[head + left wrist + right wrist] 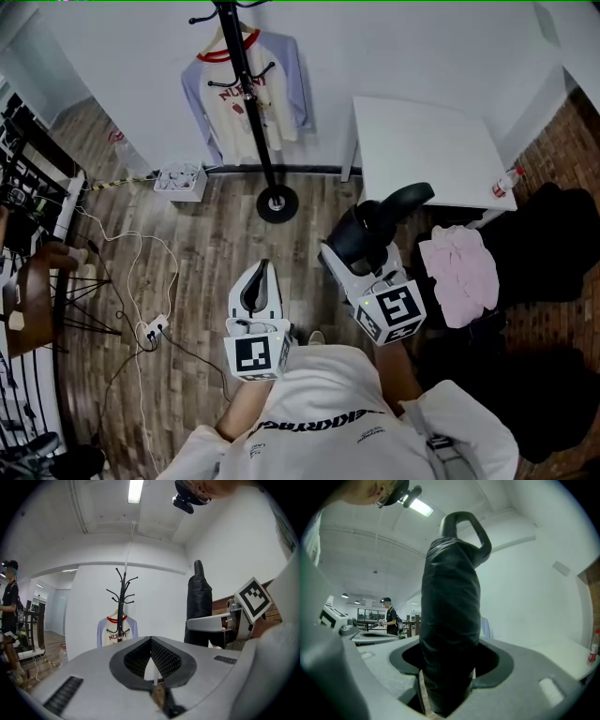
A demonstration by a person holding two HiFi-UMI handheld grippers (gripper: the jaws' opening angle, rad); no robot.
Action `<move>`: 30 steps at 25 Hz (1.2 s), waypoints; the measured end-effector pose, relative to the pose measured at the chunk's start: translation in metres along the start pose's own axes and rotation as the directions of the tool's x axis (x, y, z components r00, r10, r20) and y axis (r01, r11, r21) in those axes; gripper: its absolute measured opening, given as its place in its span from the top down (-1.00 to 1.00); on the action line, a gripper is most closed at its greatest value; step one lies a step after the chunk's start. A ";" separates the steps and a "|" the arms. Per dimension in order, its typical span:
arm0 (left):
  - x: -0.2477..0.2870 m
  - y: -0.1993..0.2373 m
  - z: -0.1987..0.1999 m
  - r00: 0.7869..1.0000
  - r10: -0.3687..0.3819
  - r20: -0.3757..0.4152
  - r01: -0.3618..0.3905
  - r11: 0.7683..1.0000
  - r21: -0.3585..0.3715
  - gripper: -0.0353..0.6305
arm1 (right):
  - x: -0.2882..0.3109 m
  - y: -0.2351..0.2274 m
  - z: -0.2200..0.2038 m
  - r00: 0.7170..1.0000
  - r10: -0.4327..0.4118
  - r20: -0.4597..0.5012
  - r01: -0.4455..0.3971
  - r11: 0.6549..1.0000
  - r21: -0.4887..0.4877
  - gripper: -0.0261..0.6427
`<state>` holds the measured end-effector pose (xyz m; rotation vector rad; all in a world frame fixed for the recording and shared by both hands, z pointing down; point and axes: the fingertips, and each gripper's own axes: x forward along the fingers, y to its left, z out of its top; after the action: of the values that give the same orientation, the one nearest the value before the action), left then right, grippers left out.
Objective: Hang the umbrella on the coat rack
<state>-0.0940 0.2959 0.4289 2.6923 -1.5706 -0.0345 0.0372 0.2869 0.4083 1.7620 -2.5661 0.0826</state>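
**Checker:** Position of the folded black fabric umbrella (451, 620)?

**Recorder:** Off the floor and roughly upright, in the right tongs (356, 249). These grasp the rolled canopy low on its length. The jaws stand part-way apart only because the bundle fills them. The black loop handle (465, 527) is uppermost and free. In the head view the umbrella sits before the near edge of the white counter (422, 150), toward its left corner.

**Checker:** Left tongs (151, 654)?

**Recorder:** Clenched, tips together, nothing between them. Held level beside the right pair and apart from the umbrella.

**Checker:** Target?

**Recorder:** A black metal coat rack (246, 84) with a round base. It stands on the wood-plank floor (197, 262) at its far edge, against the wall. A cream shirt with lilac sleeves (281, 89) hangs on it. The upper hooks look bare in the left gripper view.

**Checker:** Handling estimate?

**Recorder:** Judged light.
- The outer cloth is soft and probably slick, so it yields under the pads and could creep or twist.
- The shaft inside should give a stiff core.
- The loop looks rigid and is the part to go over a hook.
- The present hold on the canopy suits that, since it leaves the loop clear.
- A hold nearer the loop would likely swing less.
- Not fragile, by appearance.
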 end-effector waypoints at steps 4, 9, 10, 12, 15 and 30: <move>-0.003 0.001 -0.007 1.000 0.012 -0.015 -0.012 1.000 -0.009 0.90 | 0.001 0.002 -0.001 1.000 -0.004 -0.011 0.003 0.999 -0.035 0.10; 0.007 0.008 -0.025 0.999 0.001 -0.041 -0.001 1.000 -0.016 0.90 | 0.016 0.001 -0.013 1.000 0.000 -0.030 -0.001 0.999 -0.038 0.10; 0.011 0.009 -0.028 0.999 -0.004 -0.044 0.003 1.000 -0.019 0.90 | 0.020 0.000 -0.014 0.999 -0.003 -0.032 0.002 0.999 -0.047 0.10; 0.023 0.012 -0.030 0.999 -0.007 -0.042 0.006 1.000 -0.020 0.90 | 0.031 -0.005 -0.014 0.999 -0.003 -0.033 0.001 0.999 -0.052 0.10; 0.043 0.020 -0.027 0.999 -0.005 -0.038 0.004 1.000 -0.024 0.90 | 0.048 -0.016 -0.012 0.999 -0.003 -0.040 0.001 0.999 -0.053 0.10; 0.154 0.064 -0.025 1.000 0.002 -0.013 -0.002 1.000 -0.027 0.90 | 0.156 -0.069 -0.006 0.999 0.021 -0.038 -0.023 0.998 -0.064 0.10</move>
<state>-0.0736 0.1306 0.4551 2.6649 -1.5574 -0.0378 0.0453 0.1168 0.4243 1.6942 -2.5332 0.0326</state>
